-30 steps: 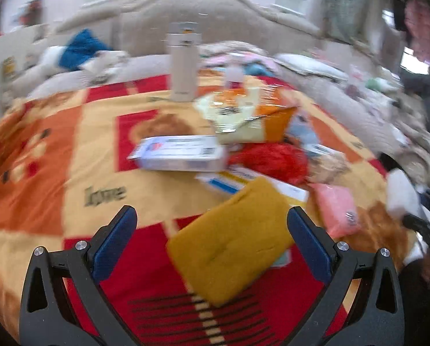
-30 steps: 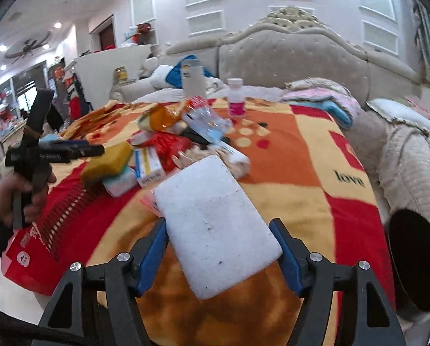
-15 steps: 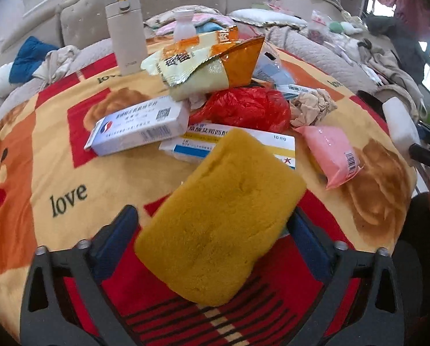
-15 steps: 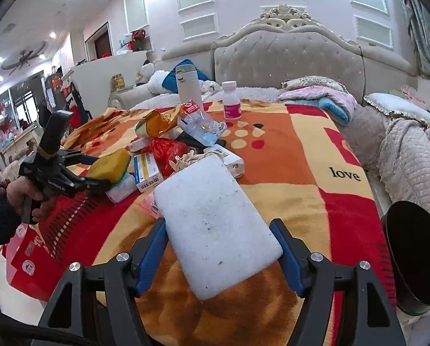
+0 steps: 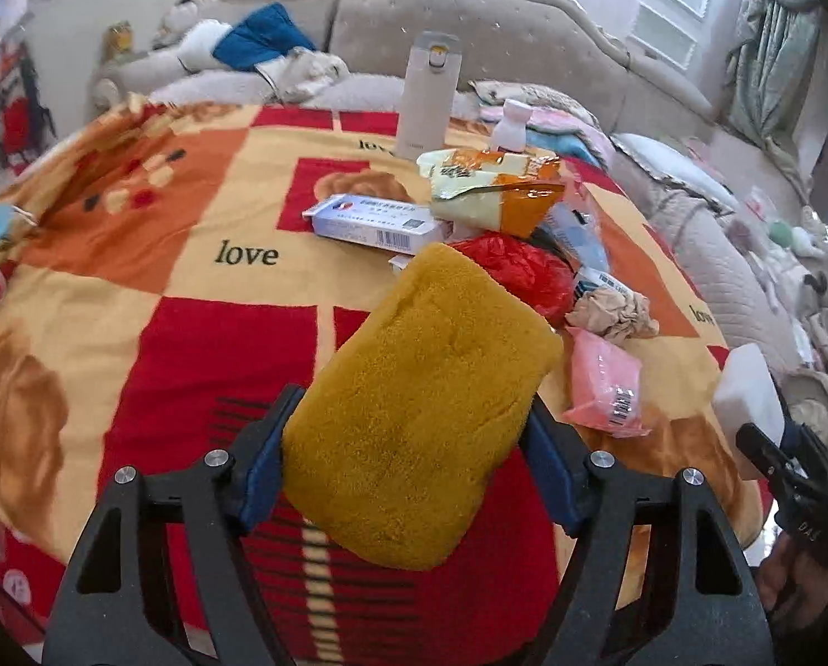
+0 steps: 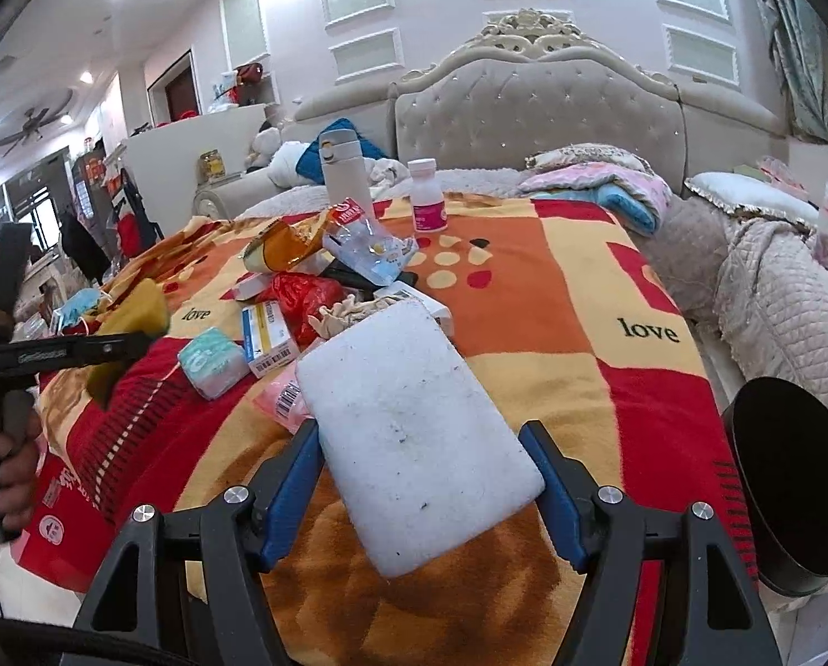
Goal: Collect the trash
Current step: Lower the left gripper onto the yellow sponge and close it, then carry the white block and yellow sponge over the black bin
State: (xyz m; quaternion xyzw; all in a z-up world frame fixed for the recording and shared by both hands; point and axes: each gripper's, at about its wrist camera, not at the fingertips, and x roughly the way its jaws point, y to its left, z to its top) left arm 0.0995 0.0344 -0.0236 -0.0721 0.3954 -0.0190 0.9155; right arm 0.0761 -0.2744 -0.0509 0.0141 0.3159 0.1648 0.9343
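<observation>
My left gripper (image 5: 408, 444) is shut on a mustard yellow sponge (image 5: 419, 405) and holds it above the blanket-covered table (image 5: 219, 333). My right gripper (image 6: 422, 477) is shut on a white sponge (image 6: 414, 433) over the table's near edge. A pile of trash lies mid-table: a red plastic bag (image 5: 519, 269), crumpled paper (image 5: 613, 313), a pink packet (image 5: 608, 388), a medicine box (image 5: 375, 225), a yellow-orange snack bag (image 5: 497, 194). In the right wrist view the left gripper (image 6: 75, 352) with the yellow sponge (image 6: 136, 313) is at the left.
A white thermos (image 5: 427, 97) and a small pill bottle (image 6: 427, 202) stand at the table's far side. A black bin (image 6: 791, 477) is at the right. A tissue pack (image 6: 214, 361) and a face mask (image 6: 78, 305) lie on the table. A sofa (image 6: 536, 111) stands behind.
My left gripper closed on the yellow sponge and lifted it off the table, drawing back leftward. My right gripper kept hold of the white sponge, nearly still.
</observation>
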